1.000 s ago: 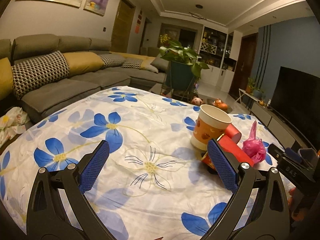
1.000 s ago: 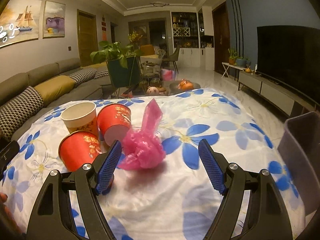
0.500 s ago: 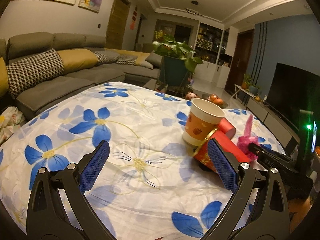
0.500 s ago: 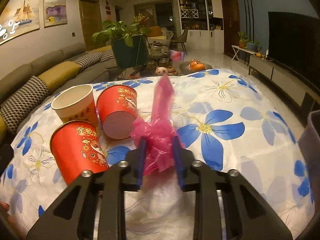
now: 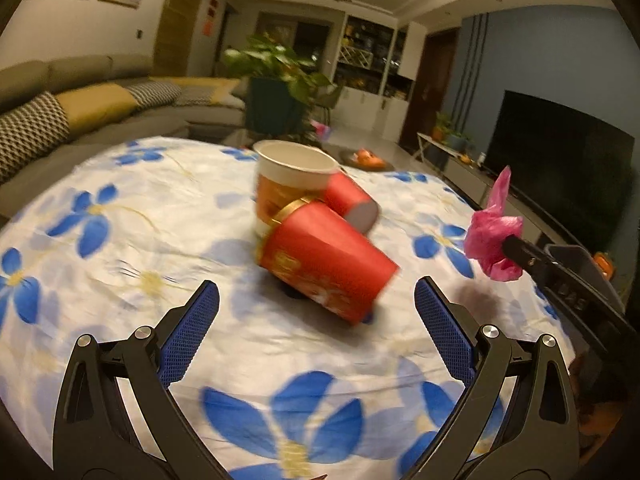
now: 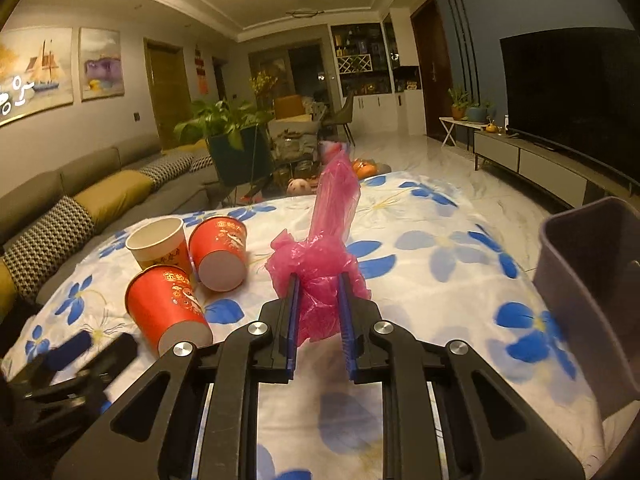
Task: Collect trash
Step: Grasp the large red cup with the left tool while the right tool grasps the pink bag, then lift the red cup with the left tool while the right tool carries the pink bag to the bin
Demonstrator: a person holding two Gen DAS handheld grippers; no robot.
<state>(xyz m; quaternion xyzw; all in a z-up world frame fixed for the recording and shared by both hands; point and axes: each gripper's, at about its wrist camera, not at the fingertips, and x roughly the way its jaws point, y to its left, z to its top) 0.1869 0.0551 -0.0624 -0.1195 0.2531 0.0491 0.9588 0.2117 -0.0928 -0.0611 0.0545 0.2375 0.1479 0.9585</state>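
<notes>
My right gripper is shut on a crumpled pink plastic bag and holds it above the flowered tablecloth; the bag also shows at the right of the left wrist view. My left gripper is open and empty, just short of a red paper cup lying on its side. Behind that cup stand an upright orange-and-white cup and a second tipped red cup. The right wrist view shows the same cups: near red cup, far red cup, upright cup.
A grey bin stands at the table's right edge, close to my right gripper. A sofa runs along the left, a potted plant stands behind the table, and a TV on a low cabinet is at the right.
My right gripper closed on the pink bag and lifted it off the cloth. My left gripper moved toward the cups, so the near red cup now lies between its open fingers' line.
</notes>
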